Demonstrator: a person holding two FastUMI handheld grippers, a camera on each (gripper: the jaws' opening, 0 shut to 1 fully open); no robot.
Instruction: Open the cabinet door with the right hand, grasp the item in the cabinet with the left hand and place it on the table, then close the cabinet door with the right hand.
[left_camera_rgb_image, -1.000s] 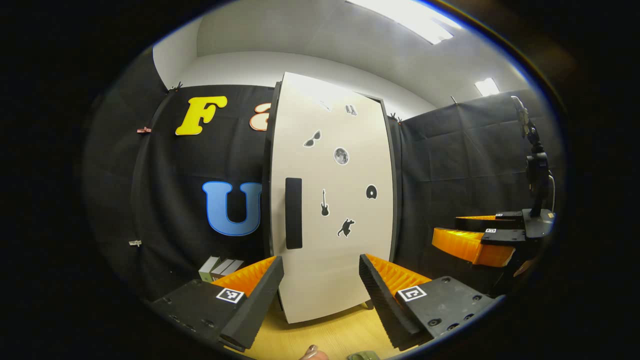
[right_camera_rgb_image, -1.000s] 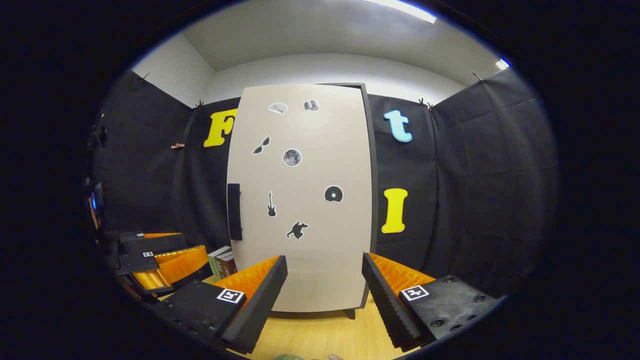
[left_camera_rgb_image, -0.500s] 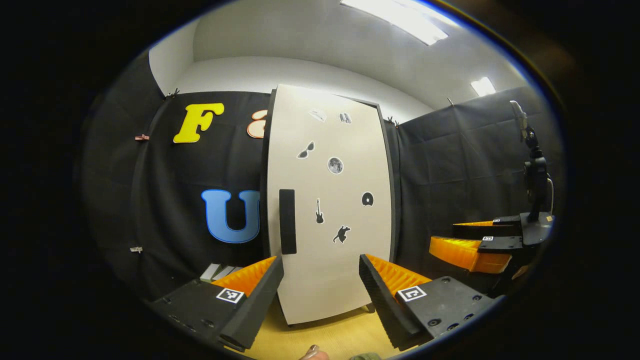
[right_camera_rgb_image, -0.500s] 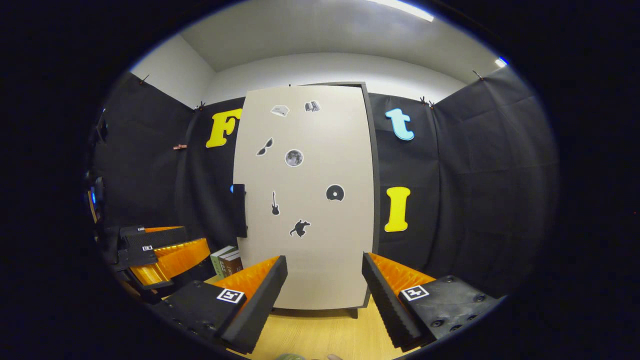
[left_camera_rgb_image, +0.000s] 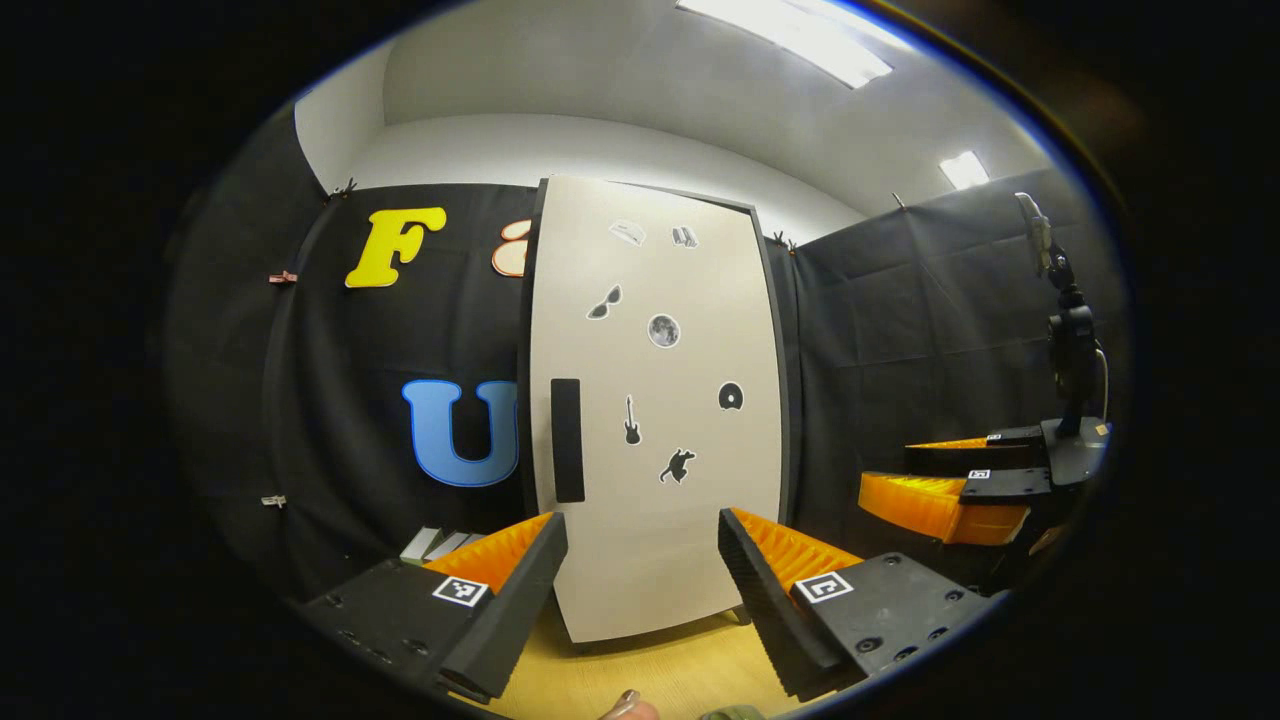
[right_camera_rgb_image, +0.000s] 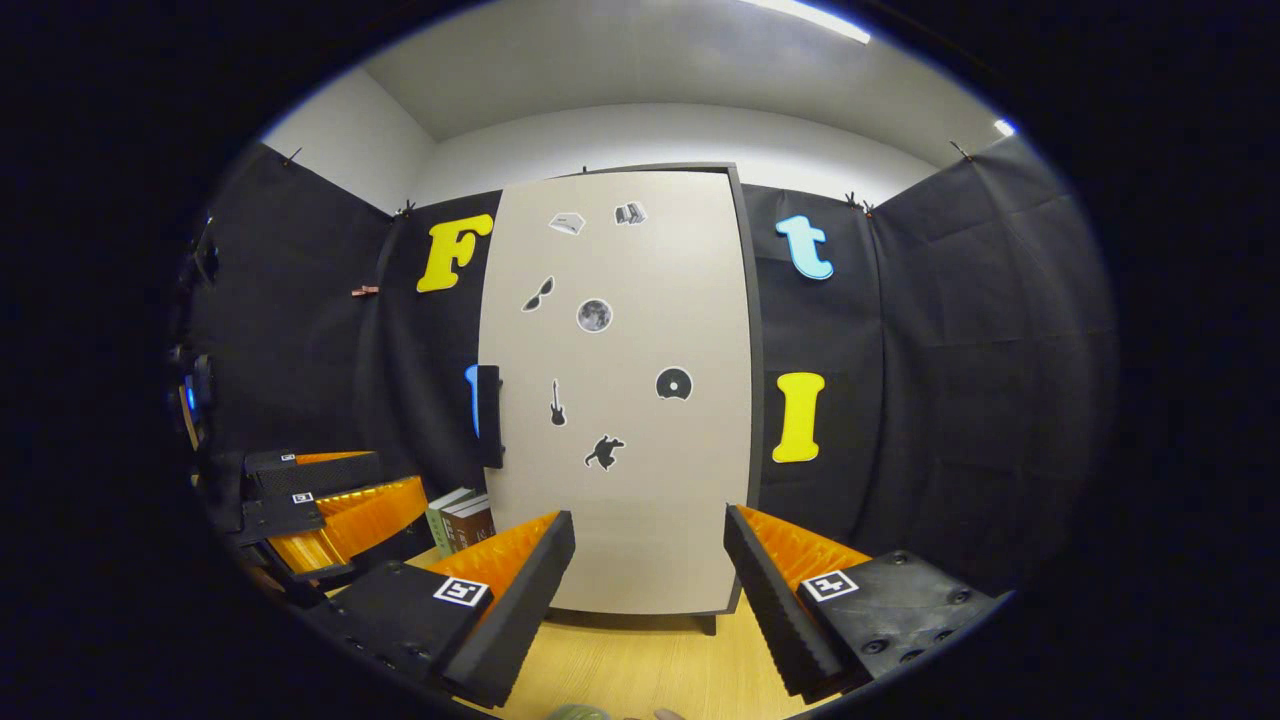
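Closest in, my left gripper (left_camera_rgb_image: 640, 580) sat with its jaws spread wide and nothing between them, hanging over the yellow wooden table (left_camera_rgb_image: 650, 670). A fingertip (left_camera_rgb_image: 628, 706) showed at the very bottom edge of the left gripper view. My right gripper (right_camera_rgb_image: 648, 575) was the same in the right gripper view: released, jaws apart, holding nothing, above the table.

Off to the right in the left gripper view I could see the right gripper held level, well apart from mine, with a dark stand (left_camera_rgb_image: 1070, 350) rising behind it. In the right gripper view the left gripper (right_camera_rgb_image: 320, 505) appeared low on the left, also gaping.

Beyond the fingers stood the cabinet (right_camera_rgb_image: 745, 400) on the table, upright on short feet. Its pale cabinet door (left_camera_rgb_image: 660, 420) was closed flush in the dark frame, with a tall black handle (left_camera_rgb_image: 567, 440) near its left edge and small dark stickers (right_camera_rgb_image: 594, 315) scattered over it. Neither gripper touched the door or handle. The item inside was hidden behind the closed door, so I could not tell what it was.

A few books (right_camera_rgb_image: 460, 520) stood on the table just left of the cabinet's foot.
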